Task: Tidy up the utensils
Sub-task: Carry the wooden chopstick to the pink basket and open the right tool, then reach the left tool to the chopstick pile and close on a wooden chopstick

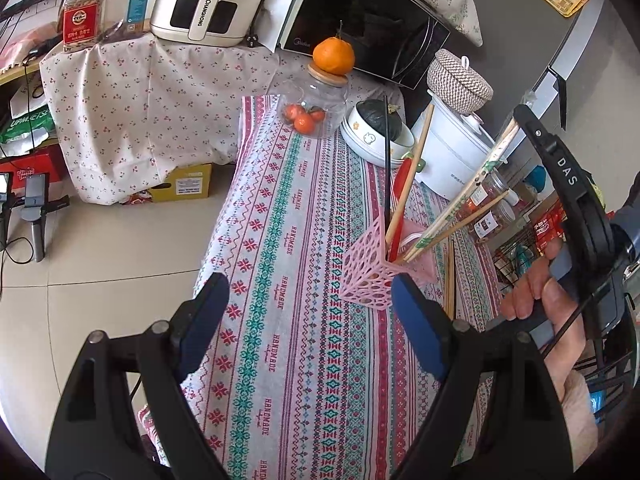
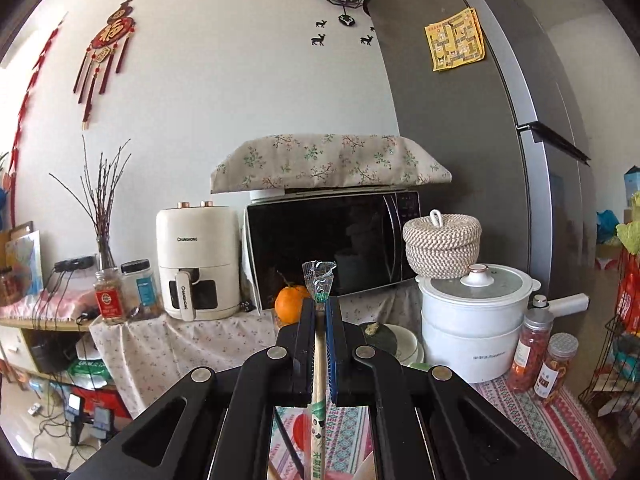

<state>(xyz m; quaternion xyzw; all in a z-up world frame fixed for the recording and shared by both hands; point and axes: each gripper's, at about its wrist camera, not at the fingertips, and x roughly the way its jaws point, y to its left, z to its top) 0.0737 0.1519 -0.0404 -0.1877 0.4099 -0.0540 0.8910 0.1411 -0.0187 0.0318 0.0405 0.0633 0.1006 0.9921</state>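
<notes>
Left wrist view: my left gripper (image 1: 308, 320) hangs w/ fingers apart, empty, just short of the pink holder (image 1: 374, 276) on the worktop (image 1: 280, 240). My right gripper (image 2: 319, 320) is clamped on a wrapped chopstick pair (image 1: 460, 200), lower end already in the holder.

Risks, imo: holder is light & crowded w/ leaning sticks, so pushing down at this slant could tip it. Nothing steadies it. Loose chopsticks (image 1: 451, 280) beside it may get knocked & roll off.
</notes>
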